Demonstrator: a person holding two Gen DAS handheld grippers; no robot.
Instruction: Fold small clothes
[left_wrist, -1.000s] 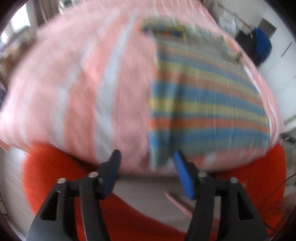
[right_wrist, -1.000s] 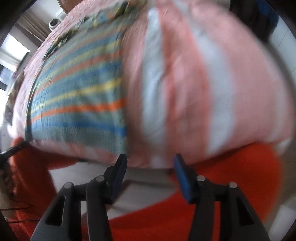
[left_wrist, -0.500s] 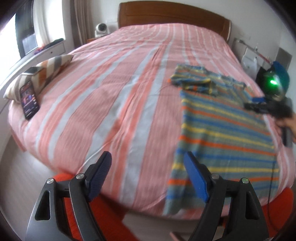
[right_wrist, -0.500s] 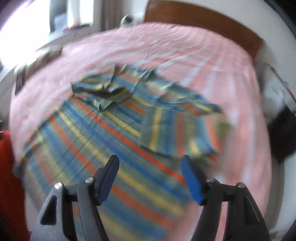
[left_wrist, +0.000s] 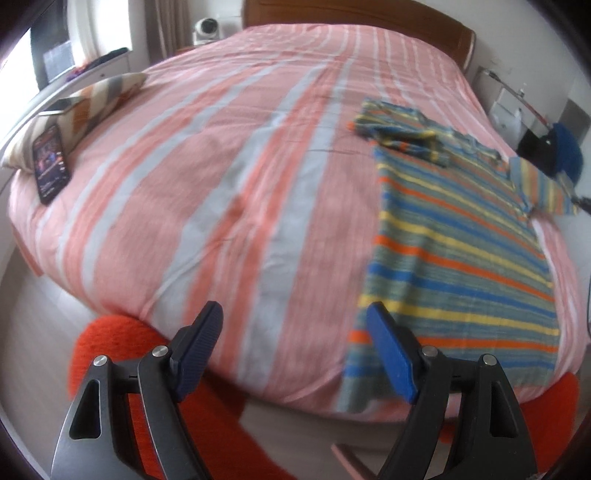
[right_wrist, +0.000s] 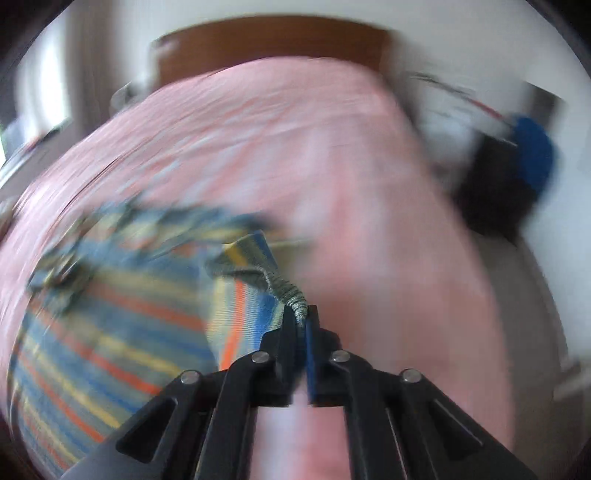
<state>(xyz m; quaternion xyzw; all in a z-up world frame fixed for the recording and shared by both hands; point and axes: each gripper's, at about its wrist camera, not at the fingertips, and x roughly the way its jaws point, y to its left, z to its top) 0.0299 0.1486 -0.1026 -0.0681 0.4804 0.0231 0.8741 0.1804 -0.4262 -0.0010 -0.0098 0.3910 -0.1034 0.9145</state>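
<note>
Pink-striped bed (left_wrist: 229, 177) carries the striped shirt (left_wrist: 461, 258) near its right edge. Right gripper (right_wrist: 301, 321), jaws just closed, pinches a sleeve (right_wrist: 284, 288); left gripper (left_wrist: 295, 347) gapes empty. Thin pinch might slip.

The shirt (left_wrist: 458, 258) is striped blue, yellow, orange and grey-green, the bed cover (left_wrist: 229, 177) pink with pale grey bands (some coral), the rug (left_wrist: 110, 339) orange-red, the headboard (left_wrist: 354, 14) brown.
</note>
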